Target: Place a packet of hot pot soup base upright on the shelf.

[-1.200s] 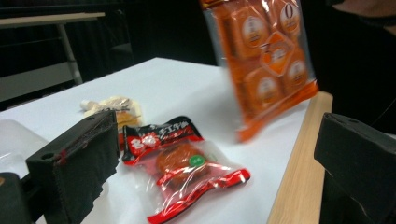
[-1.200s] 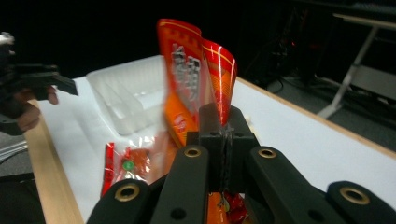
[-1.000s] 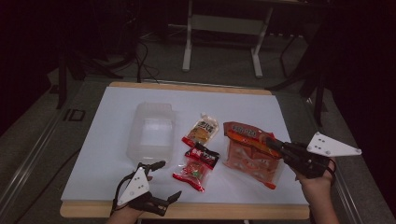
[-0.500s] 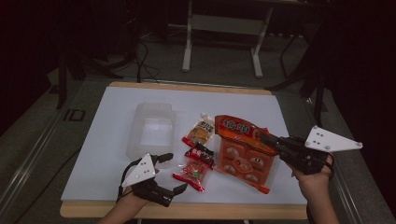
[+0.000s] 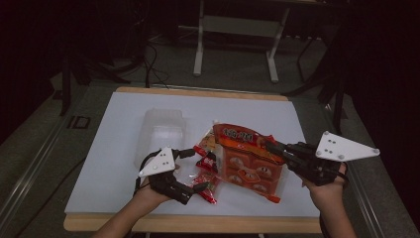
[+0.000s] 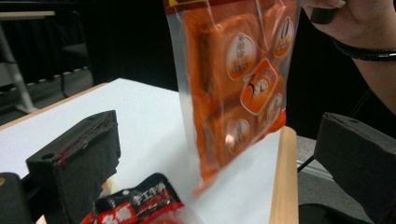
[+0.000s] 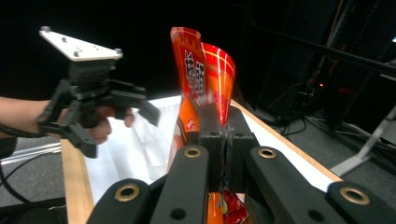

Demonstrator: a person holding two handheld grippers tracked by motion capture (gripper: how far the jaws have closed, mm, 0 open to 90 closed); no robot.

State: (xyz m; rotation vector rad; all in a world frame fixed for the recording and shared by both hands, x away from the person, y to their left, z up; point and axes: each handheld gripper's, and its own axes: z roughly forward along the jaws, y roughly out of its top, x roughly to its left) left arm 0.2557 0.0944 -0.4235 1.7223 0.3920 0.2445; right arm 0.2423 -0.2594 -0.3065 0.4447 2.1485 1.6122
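My right gripper (image 5: 270, 147) is shut on the top edge of a large orange snack bag (image 5: 246, 164) and holds it off the white table (image 5: 119, 124), the bag hanging slightly tilted. In the right gripper view the jaws (image 7: 219, 135) pinch the bag (image 7: 205, 70), which stands up past them. My left gripper (image 5: 195, 170) is open, just left of the bag, above a small red packet (image 5: 207, 191). In the left gripper view the orange bag (image 6: 233, 93) hangs ahead between the wide-apart jaws (image 6: 215, 172), with a red and black packet (image 6: 135, 205) below.
A clear plastic container (image 5: 161, 133) sits on the table left of centre. Two more small packets, one red (image 5: 203, 149) and one yellowish (image 5: 210, 136), lie behind the left gripper. The table's wooden front edge (image 5: 198, 223) is close to both hands.
The right gripper has risen and lifted the orange bag from lying flat to hanging. The left gripper has risen and moved right, towards the packets and the bag.
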